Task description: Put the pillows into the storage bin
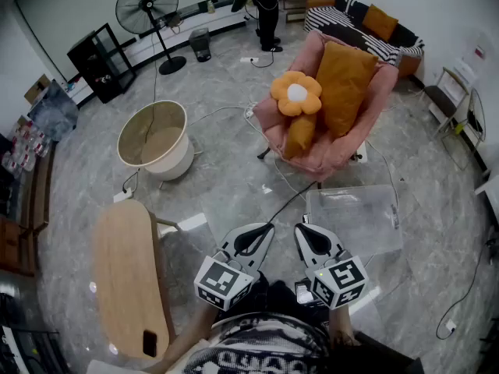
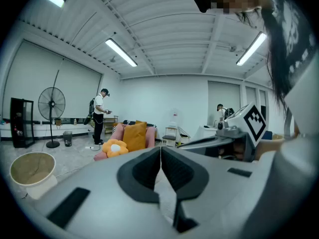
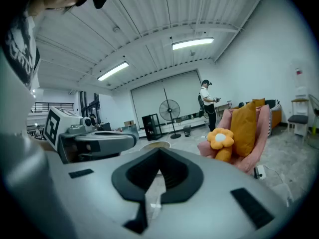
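down near the bottom of the head view, well short of the pink chair (image 1: pixel 374 123), the left gripper (image 1: pixel 267 228) and right gripper (image 1: pixel 301 228) sit side by side. both have their jaws together with nothing in them. the orange pillow (image 1: pixel 343 80) leans on the chair's back and the flower pillow (image 1: pixel 296 93) sits at the chair's front, both well apart from the grippers. the clear storage bin (image 1: pixel 355 218) lies on the grey floor (image 1: pixel 226 178) in front of the chair, just beside the right gripper. left of the chair stand a round tub (image 1: pixel 156 140) and a fan (image 1: pixel 148 6).

left gripper view: jaws pressed together and empty, chair and both pillows far off, just left of the tips.

right gripper view: same deal, closed on nothing, and the chair with its pillows is off to the right of the tips.
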### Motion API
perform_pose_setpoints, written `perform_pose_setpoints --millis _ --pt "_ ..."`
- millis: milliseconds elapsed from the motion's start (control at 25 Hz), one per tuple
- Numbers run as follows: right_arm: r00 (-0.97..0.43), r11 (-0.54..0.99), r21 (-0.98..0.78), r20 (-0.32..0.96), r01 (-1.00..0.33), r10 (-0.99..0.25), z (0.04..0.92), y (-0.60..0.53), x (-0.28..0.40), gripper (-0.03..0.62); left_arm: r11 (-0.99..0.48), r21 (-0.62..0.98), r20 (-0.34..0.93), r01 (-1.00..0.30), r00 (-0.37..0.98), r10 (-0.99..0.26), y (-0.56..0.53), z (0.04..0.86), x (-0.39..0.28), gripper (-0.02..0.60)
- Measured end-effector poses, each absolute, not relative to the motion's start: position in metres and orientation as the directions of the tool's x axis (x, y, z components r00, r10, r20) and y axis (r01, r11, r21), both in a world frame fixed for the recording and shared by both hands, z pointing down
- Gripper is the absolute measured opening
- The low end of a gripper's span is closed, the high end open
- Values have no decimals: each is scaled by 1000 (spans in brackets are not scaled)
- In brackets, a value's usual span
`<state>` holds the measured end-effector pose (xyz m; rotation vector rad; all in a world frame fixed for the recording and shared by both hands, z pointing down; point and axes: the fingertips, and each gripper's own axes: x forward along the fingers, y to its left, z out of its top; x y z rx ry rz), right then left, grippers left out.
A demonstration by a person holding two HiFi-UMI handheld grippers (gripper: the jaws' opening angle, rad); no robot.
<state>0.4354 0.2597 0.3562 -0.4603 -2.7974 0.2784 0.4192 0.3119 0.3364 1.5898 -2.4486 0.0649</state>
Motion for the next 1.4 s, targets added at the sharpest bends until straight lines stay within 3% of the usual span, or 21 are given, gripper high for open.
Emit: perform_pose_setpoints --millis 880,1160,1400 --pt "-886 892 -278 200 357 417 362 258 391 0 519 65 233 -852 -492 -839 322 345 372 14" --pt "-867 877 -295 219 378 447 372 280 324 0 540 73 256 -838 -508 -823 349 357 305 14" --pt "-866 887 -301 256 351 430 382 303 223 0 540 88 291 -837 -496 -818 382 371 201 14"
